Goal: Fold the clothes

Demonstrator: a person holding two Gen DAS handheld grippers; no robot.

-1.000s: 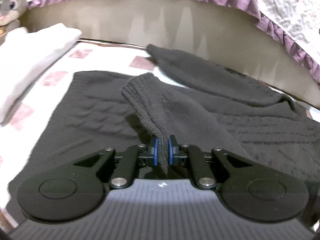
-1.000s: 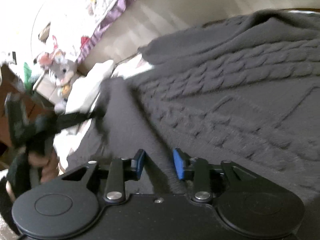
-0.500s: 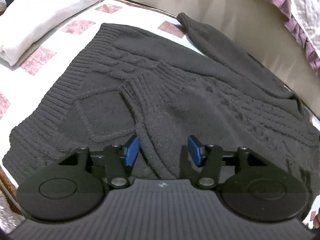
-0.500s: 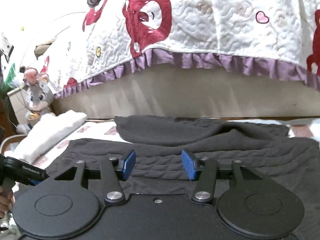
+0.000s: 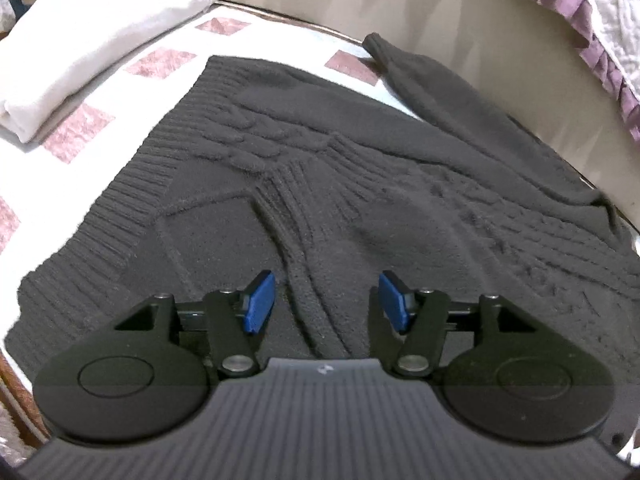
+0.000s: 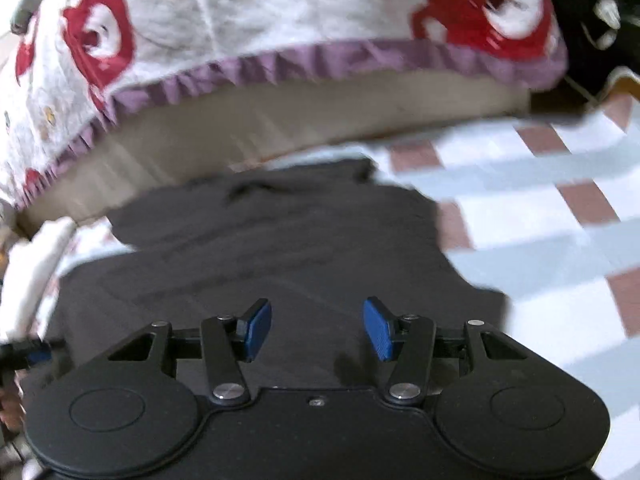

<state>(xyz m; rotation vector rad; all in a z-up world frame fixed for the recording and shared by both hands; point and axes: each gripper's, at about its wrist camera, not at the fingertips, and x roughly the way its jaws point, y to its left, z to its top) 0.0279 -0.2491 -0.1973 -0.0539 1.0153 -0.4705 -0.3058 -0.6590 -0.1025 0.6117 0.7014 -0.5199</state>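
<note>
A dark grey cable-knit sweater (image 5: 360, 184) lies spread on a white cloth with pink squares. One sleeve is folded across its body, its ribbed cuff (image 5: 304, 176) near the middle. The other sleeve (image 5: 460, 96) stretches along the far edge. My left gripper (image 5: 326, 302) is open and empty, just above the folded sleeve. My right gripper (image 6: 318, 328) is open and empty, above the sweater (image 6: 280, 248) near its right edge. The right wrist view is blurred.
A folded white garment (image 5: 92, 40) lies at the far left on the checked cloth (image 6: 540, 220). A beige bed side (image 5: 500, 32) with a purple-frilled red and white quilt (image 6: 240, 20) runs along the back. The left gripper's tip (image 6: 28, 356) shows at the right wrist view's left edge.
My left gripper let go of the sleeve cuff, which now lies flat on the sweater, and opened wide. My right gripper swung up and to the right, staying open.
</note>
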